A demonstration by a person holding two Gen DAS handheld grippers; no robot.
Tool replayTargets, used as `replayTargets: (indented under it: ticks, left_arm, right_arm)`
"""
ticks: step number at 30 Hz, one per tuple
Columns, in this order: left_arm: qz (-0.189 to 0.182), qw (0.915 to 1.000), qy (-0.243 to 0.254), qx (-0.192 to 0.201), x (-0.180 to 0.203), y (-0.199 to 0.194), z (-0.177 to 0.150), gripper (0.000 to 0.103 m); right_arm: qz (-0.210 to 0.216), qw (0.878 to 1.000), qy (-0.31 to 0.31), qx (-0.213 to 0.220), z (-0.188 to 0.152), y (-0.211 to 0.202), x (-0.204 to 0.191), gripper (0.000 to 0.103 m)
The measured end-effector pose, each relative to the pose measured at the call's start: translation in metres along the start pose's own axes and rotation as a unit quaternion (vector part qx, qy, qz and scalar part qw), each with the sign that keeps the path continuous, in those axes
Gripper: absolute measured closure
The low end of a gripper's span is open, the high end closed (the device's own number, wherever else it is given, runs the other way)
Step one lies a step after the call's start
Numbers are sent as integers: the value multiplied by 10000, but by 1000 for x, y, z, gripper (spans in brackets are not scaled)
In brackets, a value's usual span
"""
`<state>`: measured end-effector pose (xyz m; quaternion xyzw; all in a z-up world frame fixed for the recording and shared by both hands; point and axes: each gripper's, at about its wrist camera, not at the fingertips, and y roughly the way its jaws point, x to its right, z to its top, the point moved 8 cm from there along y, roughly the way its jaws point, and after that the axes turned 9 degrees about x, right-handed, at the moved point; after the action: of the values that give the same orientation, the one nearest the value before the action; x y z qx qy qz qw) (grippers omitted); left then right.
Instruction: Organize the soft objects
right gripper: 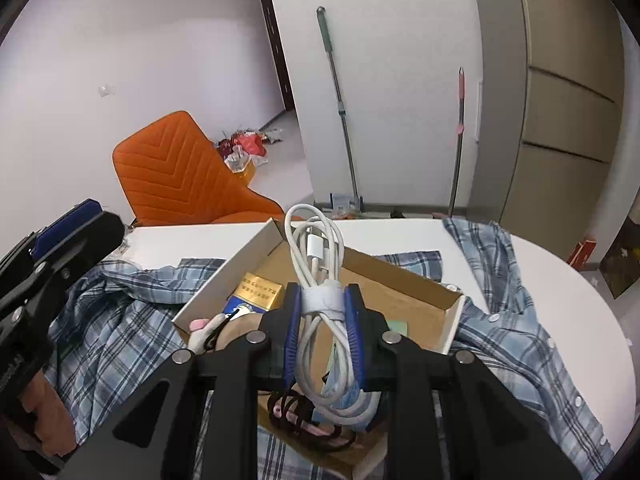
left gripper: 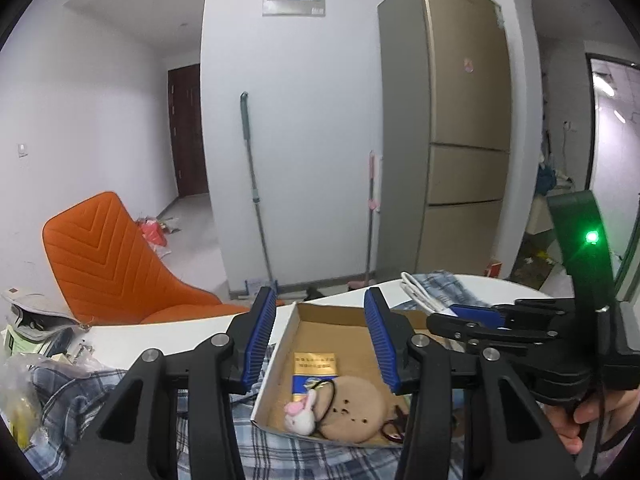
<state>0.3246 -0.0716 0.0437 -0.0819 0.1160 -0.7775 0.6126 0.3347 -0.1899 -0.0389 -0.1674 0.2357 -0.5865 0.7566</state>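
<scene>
White cable (right gripper: 320,280) in right claw (right gripper: 322,312) hides box (right gripper: 452,324) floor.

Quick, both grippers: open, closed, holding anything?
Left gripper: open, empty, over the cardboard box.
Right gripper: shut on the white cable bundle.

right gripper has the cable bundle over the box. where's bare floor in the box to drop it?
Free: the bare cardboard floor at the far end of the box, past the gold-and-blue packet. Crowded: the near end, with the plush bunny, round tan cushion and dark hair ties. The right gripper holds the white cable bundle above the box.
</scene>
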Motion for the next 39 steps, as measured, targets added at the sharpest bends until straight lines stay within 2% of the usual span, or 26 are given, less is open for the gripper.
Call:
replayTargets:
  ticks: [5,6,7,8,9,10,13,21,26,30,34,39]
  left_arm:
    - [40,9999,-44,-103,-5,18,-6,53]
    - [43,9999,-79,-130,-6,21,-7,38]
    - [42,9998,-103,-151,-6,23,-7,17]
    - [61,9998,-147,-156,-8,25,-8,12]
    - [118,9997,-176,-99,-11,25,-7,12]
    - [196,9996,-188,-27,-13,24,-7,12]
    - [230,9995,-202,-28,-16,23,-9,12]
    - [344,9987,-340,180,-26,-6,1,12]
    - [524,9968,-200,569,-26,-48,16,12]
    - [633,9942,-194,849,-27,-85,22,12]
    - [695,9917,-235,1057,-32,-129,27,12]
    - [796,9878,-292,1304,-37,-180,28,12]
  right_arm:
    - [23,9998,-70,-175,-10,20,-7,82]
    - [40,9998,-85,-191,-11,23,-9,81]
    - [46,9997,-105,-230,-13,27,-10,78]
    - [1,9996,-119,-261,-15,30,-10,65]
    - [-49,9996,-127,-265,-16,31,-9,52]
    - [-96,9996,-128,-219,-16,30,-8,32]
    - [-280,9994,-212,-38,-13,24,-3,31]
    - [-369,9987,-207,274,2,-15,0,31]
    - [-372,9974,-300,539,11,-53,-7,31]
    - [-363,9943,-341,941,16,-95,-15,31]
    - [-343,9904,-327,1301,17,-134,-22,15]
    - [-256,9866,-352,1574,13,-173,-31,8]
